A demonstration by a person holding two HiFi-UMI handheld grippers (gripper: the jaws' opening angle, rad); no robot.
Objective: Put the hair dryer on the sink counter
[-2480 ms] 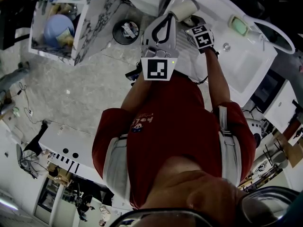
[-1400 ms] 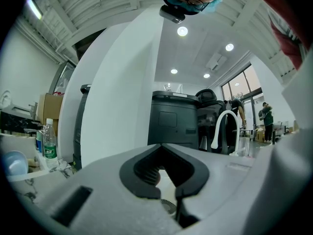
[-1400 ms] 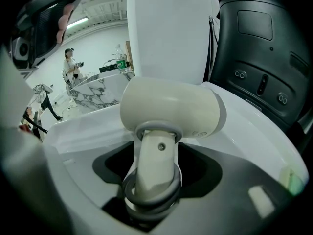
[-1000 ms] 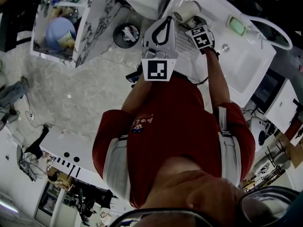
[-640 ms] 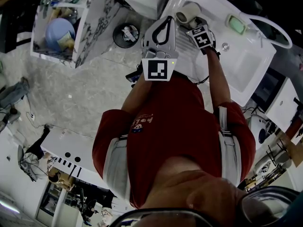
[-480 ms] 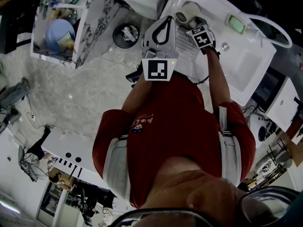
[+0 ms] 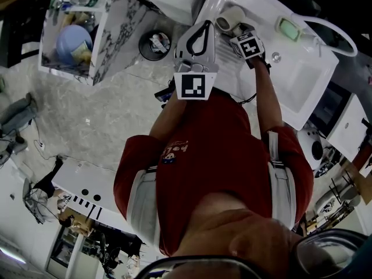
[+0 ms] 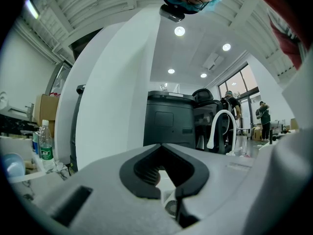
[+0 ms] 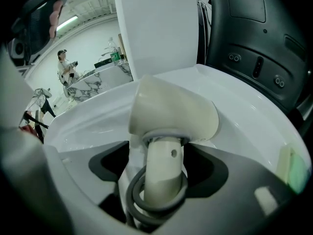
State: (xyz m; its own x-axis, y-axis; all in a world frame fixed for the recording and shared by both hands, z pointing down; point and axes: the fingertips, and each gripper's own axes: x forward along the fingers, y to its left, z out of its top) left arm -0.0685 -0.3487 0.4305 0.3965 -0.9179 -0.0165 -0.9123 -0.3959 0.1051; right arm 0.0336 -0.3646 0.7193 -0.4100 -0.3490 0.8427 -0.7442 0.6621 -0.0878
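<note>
A cream hair dryer (image 7: pixel 231 17) lies on the white sink counter (image 7: pixel 258 2) at the top of the head view. In the right gripper view its head (image 9: pixel 171 114) rests on the counter (image 9: pixel 234 106). Its handle, with a grey cord looped round it, stands between the jaws of my right gripper (image 9: pixel 159 168). Those jaws have just been opening, and a gap shows on each side of the handle. From above, the right gripper (image 7: pixel 239 31) sits just behind the dryer. My left gripper (image 7: pixel 202 25) hangs beside it at the counter's edge, with its tips (image 8: pixel 160 145) together and nothing between them.
The sink basin (image 7: pixel 302 80) lies right of the dryer, with a green soap (image 7: pixel 290 31) and a white curved faucet (image 7: pixel 337 36) behind it. A round bin (image 7: pixel 154 39) stands on the floor to the left. Further left, a marble shelf unit (image 7: pixel 102 36) holds a blue bowl.
The hair dryer has turned a little on the counter, so its round mouth now shows from above. The right gripper has shifted only slightly. The left gripper has stayed still.
</note>
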